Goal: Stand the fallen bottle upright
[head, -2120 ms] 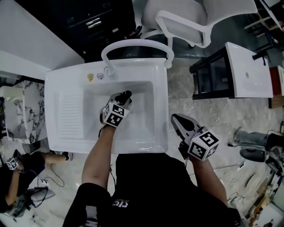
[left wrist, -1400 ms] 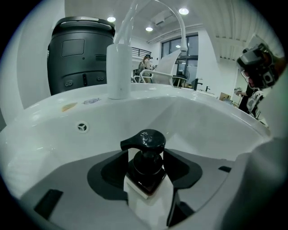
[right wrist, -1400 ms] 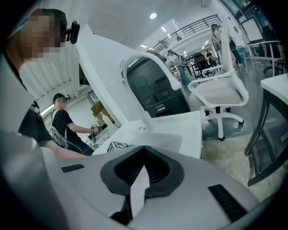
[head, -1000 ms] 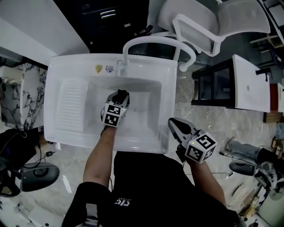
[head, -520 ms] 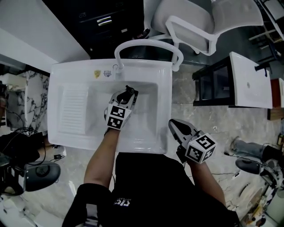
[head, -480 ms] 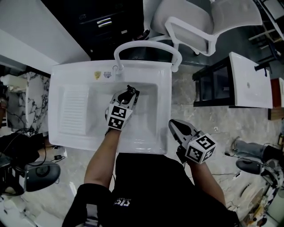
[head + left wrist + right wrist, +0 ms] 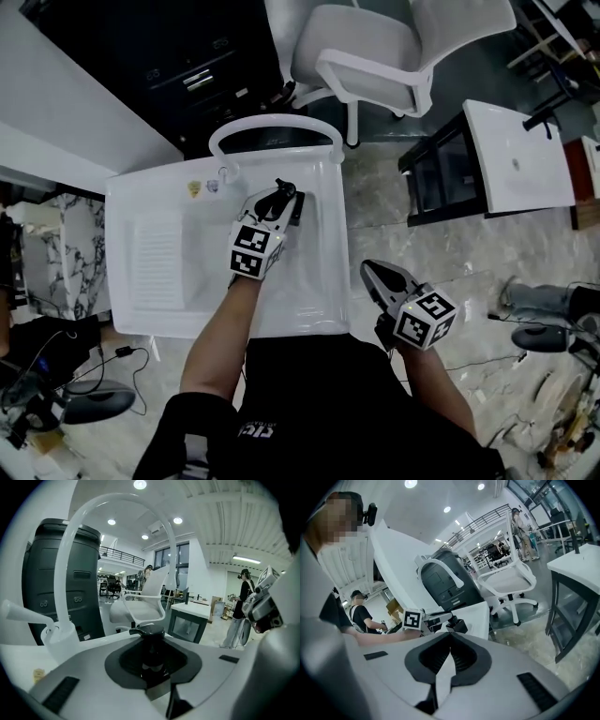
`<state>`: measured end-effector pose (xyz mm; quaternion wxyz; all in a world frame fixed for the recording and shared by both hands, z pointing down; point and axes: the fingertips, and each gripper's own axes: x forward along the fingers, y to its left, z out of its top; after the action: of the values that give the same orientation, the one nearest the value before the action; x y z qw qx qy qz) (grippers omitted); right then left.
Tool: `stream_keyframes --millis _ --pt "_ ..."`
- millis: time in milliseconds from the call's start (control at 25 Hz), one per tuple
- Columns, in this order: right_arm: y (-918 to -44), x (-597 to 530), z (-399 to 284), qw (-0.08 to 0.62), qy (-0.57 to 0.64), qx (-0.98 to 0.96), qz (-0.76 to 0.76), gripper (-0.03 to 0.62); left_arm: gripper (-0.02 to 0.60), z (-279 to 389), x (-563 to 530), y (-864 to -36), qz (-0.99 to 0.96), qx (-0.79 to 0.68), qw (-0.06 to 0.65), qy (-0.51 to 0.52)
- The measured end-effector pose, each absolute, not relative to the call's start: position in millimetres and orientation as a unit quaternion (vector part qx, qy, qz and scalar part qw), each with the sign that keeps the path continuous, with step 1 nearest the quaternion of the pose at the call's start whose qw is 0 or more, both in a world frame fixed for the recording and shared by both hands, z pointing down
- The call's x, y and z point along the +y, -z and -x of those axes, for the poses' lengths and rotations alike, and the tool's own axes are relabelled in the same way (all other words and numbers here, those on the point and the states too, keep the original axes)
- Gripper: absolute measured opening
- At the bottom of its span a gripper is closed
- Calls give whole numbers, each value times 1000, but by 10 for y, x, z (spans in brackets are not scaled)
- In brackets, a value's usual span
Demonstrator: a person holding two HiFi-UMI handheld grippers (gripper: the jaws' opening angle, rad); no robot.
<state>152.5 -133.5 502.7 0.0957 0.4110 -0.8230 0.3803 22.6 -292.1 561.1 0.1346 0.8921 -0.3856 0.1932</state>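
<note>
Your left gripper (image 7: 285, 196) is squeezing the dark bottle (image 7: 151, 649) over the far end of the sink (image 7: 150, 309), near the curved white pipe (image 7: 272, 122). Your right gripper (image 7: 375, 274) is hanging closed and empty, off right.

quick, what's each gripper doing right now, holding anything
left gripper: closed on the dark bottle, over the sink.
right gripper: jaws together, nothing between them.
</note>
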Motion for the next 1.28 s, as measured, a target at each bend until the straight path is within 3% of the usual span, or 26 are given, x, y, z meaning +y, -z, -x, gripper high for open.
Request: stream_keyframes --millis 720,1280 --pt "-5127 -1203 -1784 94 -390 -804 -438 17 92 -692 -3361 -5289 -910 -372 88 -158" --pt "-5153 -1149 -1887 88 -395 -801 -441 17 98 -538 -3626 -5355 -883 -423 69 -190"
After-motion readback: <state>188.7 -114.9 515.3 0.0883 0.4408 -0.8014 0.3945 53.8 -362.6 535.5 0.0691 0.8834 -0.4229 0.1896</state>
